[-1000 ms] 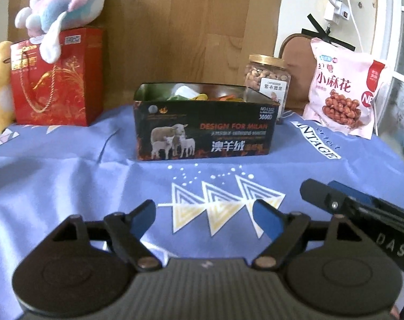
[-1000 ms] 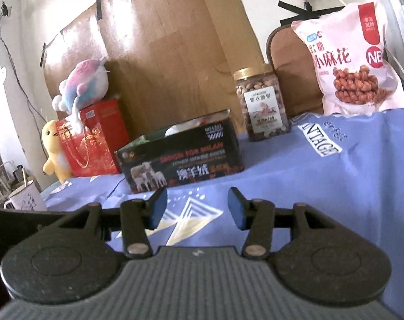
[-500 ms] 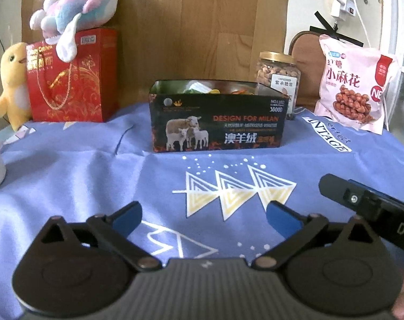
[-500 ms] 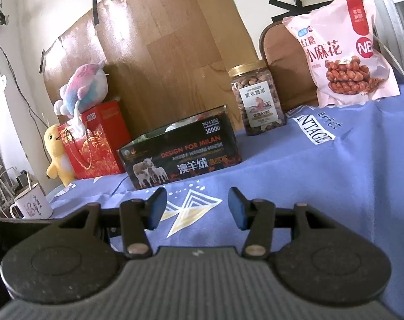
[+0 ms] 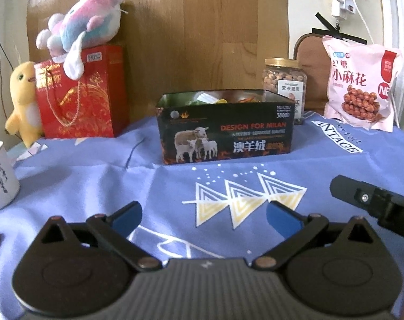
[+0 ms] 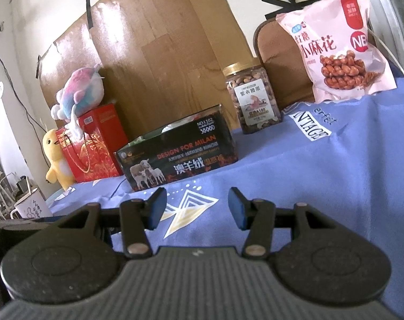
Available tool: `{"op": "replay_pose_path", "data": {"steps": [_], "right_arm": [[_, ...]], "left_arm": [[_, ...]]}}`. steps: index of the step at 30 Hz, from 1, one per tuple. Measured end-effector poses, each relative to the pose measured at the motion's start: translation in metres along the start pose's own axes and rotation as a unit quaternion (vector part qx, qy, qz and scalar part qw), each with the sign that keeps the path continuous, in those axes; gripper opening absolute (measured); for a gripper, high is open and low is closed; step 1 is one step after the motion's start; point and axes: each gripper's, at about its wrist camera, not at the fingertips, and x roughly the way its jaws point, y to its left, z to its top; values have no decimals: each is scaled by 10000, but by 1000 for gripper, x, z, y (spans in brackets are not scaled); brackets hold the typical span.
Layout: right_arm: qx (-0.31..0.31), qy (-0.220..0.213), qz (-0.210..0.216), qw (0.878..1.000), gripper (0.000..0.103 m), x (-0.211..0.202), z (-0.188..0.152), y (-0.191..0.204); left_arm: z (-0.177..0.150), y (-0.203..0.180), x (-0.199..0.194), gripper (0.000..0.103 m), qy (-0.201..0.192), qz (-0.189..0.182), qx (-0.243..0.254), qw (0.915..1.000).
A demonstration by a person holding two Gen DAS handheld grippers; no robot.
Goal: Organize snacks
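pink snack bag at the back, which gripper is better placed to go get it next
Probably the right. The pink snack bag leans at the back on the right gripper's side of the black box, and the path over the blue cloth looks clear. The left gripper, though open wider, faces the box.

A pastel plush toy [image 5: 82,24] lies atop a red gift bag [image 5: 82,93], with a yellow plush duck [image 5: 23,101] beside it and a white mug [image 5: 0,176] nearby.

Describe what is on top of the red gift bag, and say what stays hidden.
A pink, blue and white plush toy lies on the red gift bag, one white limb drooping down its front. The plush covers the bag's opening, so anything inside the bag cannot be seen.
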Motion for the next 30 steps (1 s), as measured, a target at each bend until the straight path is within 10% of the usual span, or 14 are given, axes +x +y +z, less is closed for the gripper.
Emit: {"op": "replay_pose_path", "data": {"steps": [30], "right_arm": [[229, 78, 115, 9996, 54, 2, 0, -6]], "left_arm": [[-11, 4, 26, 103, 485, 90, -137, 9987]]}}
